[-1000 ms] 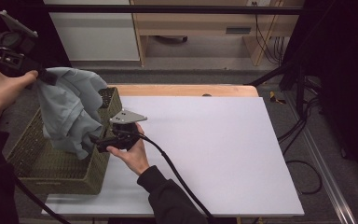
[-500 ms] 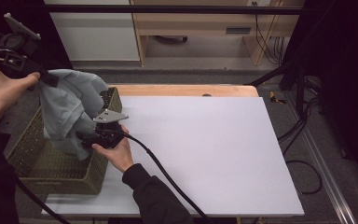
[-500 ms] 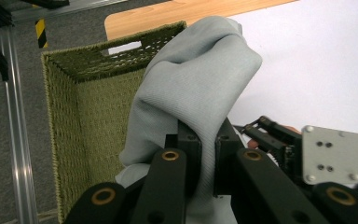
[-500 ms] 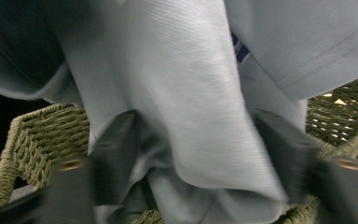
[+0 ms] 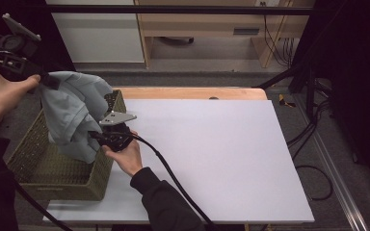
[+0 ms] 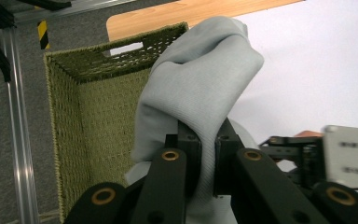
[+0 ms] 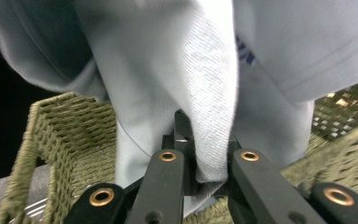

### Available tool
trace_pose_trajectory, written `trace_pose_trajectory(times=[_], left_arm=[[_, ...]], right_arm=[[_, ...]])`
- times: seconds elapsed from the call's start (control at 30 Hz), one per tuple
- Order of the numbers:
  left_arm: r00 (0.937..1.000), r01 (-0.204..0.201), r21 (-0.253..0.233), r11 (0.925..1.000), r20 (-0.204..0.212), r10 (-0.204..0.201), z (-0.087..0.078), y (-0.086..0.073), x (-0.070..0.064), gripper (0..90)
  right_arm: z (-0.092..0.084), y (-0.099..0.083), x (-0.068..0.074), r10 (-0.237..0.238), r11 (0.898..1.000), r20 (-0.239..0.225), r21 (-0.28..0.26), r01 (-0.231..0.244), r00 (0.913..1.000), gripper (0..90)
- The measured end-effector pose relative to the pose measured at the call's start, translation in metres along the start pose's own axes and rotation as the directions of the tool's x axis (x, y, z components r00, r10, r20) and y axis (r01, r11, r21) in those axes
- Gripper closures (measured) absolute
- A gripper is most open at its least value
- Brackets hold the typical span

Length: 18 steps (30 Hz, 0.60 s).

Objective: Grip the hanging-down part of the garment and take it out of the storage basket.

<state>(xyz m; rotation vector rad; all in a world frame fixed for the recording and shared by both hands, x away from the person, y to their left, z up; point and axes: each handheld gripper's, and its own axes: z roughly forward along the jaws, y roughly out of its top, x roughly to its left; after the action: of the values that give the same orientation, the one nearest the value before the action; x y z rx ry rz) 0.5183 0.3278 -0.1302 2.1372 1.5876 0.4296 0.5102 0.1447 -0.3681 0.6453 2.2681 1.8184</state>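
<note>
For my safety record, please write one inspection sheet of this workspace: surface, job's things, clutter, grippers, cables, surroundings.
Surface: white table top, bare at the middle and right; wooden edge at the far side.
Job's things: light blue garment hanging over the green woven basket, which stands at the table's left end.
Clutter: nothing seen.
Grippers: left gripper raised, shut on an upper fold of the garment; right gripper has just been closing, its fingers now pressing a lower fold beside the basket rim.
Cables: black cable trails from the right gripper across the table's near edge; more cables on the floor at right.
Surroundings: grey floor, wooden furniture behind, dark stands at right.
</note>
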Motion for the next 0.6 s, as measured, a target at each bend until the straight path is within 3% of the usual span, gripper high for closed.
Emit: trace_pose_trajectory(times=[0.2,0.23,0.37,0.4,0.5,0.6], left_arm=[[0.9999,0.014,-0.014,0.9998,0.0,-0.014,-0.003,-0.002,0.004,84.8],[0.9999,0.015,-0.019,0.9997,0.003,-0.015,-0.004,-0.003,0.005,84.8],[0.9998,0.018,-0.02,0.9996,0.011,-0.018,-0.004,-0.005,0.007,84.8],[0.9997,0.02,-0.018,0.9996,0.011,-0.02,-0.004,-0.006,0.008,84.8],[0.9997,0.018,-0.02,0.9996,0.018,-0.018,-0.004,-0.007,0.009,84.8],[0.9986,0.021,-0.028,0.9994,0.05,-0.02,-0.004,-0.008,0.01,84.8]], right_arm=[[-0.028,0.017,0.002,-0.031,0.999,-0.004,-0.036,0.031,0.9995,86.0],[-0.039,0.023,0.001,-0.043,0.998,0.004,-0.042,0.043,0.9991,86.1],[-0.055,0.033,-0.001,-0.059,0.996,0.019,-0.061,0.06,0.9981,86.2],[-0.067,0.042,-0.001,-0.066,0.994,0.029,-0.081,0.069,0.9974,86.2],[-0.078,0.051,-0.001,-0.068,0.991,0.03,-0.11,0.07,0.9973,86.3],[-0.1,0.069,0.003,-0.101,0.984,0.057,-0.141,0.109,0.9932,86.3]])
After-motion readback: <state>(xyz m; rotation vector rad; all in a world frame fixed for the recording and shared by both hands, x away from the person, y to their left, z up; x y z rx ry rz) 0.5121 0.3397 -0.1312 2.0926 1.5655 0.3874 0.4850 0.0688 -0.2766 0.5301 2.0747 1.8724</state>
